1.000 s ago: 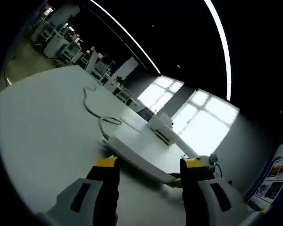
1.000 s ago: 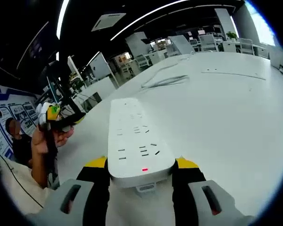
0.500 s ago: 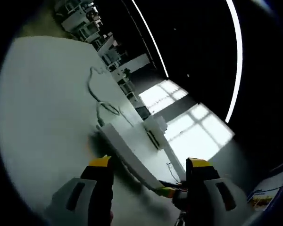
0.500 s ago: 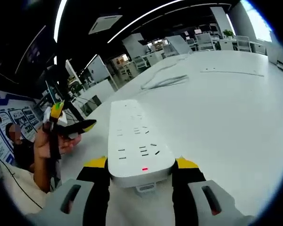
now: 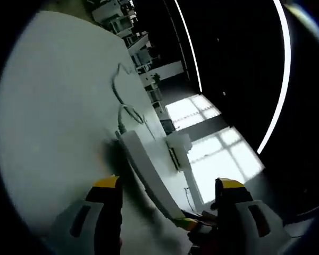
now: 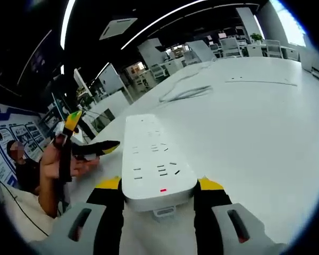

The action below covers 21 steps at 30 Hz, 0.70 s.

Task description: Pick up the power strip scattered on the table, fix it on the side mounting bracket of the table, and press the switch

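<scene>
In the left gripper view the left gripper (image 5: pixel 167 186) stands with its yellow-tipped jaws wide apart and nothing between them, tilted steeply over the white table (image 5: pixel 48 122). Past the jaws the power strip (image 5: pixel 146 170) shows edge-on as a long white slab lifted at its near end, its far end close to the tabletop, with its white cable (image 5: pixel 125 103) looping away across the table behind it. A small white box (image 5: pixel 176 146) sits beyond the strip near bright windows (image 5: pixel 207 138), and light strips (image 5: pixel 279 79) cross the dark ceiling. In the right gripper view the right gripper (image 6: pixel 159 186) has its jaws closed against the two long sides of the power strip (image 6: pixel 155 162) at its near end, holding it out flat above the table (image 6: pixel 255 127). This view gives the strip's top face, which the other does not: white, with rounded corners, rows of dark socket slots and a small red light near the gripped end; no brand or lettering is legible on it. At the left of this view a person's hand (image 6: pixel 56 162) holds the other gripper with its yellow-tipped jaws spread apart, just beside the strip's left edge. Behind it are wall posters (image 6: pixel 8 138) with writing too small to read, and desks and chairs (image 6: pixel 223 48) stand far off.
</scene>
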Each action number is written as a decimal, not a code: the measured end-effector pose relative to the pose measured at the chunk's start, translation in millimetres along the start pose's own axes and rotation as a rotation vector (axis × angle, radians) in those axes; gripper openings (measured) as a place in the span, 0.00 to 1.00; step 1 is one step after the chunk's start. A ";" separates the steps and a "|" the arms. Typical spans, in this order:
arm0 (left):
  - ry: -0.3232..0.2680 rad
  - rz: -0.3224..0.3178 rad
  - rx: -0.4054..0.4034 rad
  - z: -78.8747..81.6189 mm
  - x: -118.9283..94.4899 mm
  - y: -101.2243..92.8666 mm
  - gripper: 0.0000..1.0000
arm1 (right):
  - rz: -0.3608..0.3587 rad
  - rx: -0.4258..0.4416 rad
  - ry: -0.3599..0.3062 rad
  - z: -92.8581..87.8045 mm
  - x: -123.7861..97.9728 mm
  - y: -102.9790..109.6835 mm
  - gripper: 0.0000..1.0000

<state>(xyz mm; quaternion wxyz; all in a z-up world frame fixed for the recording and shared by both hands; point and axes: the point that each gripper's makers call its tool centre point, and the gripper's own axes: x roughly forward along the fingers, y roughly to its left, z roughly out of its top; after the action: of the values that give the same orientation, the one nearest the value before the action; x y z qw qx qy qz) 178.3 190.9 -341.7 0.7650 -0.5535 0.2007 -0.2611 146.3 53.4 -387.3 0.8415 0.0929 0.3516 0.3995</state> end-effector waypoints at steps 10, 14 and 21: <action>0.010 0.007 -0.033 -3.3 19.7 -1.3 0.75 | 0.014 0.027 -0.016 3.5 -1.4 1.0 0.47; 0.007 0.028 -0.043 -1.6 28.7 1.5 0.75 | 0.018 0.029 -0.016 4.0 -1.5 1.3 0.47; 0.009 0.050 -0.064 -5.0 40.7 8.3 0.75 | 0.021 0.031 -0.021 4.8 -0.5 2.1 0.47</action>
<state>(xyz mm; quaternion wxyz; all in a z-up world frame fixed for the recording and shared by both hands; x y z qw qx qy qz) 208.7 164.0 -351.9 0.7522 -0.5715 0.2260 -0.2379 148.0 55.0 -382.6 0.8392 0.1138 0.3480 0.4020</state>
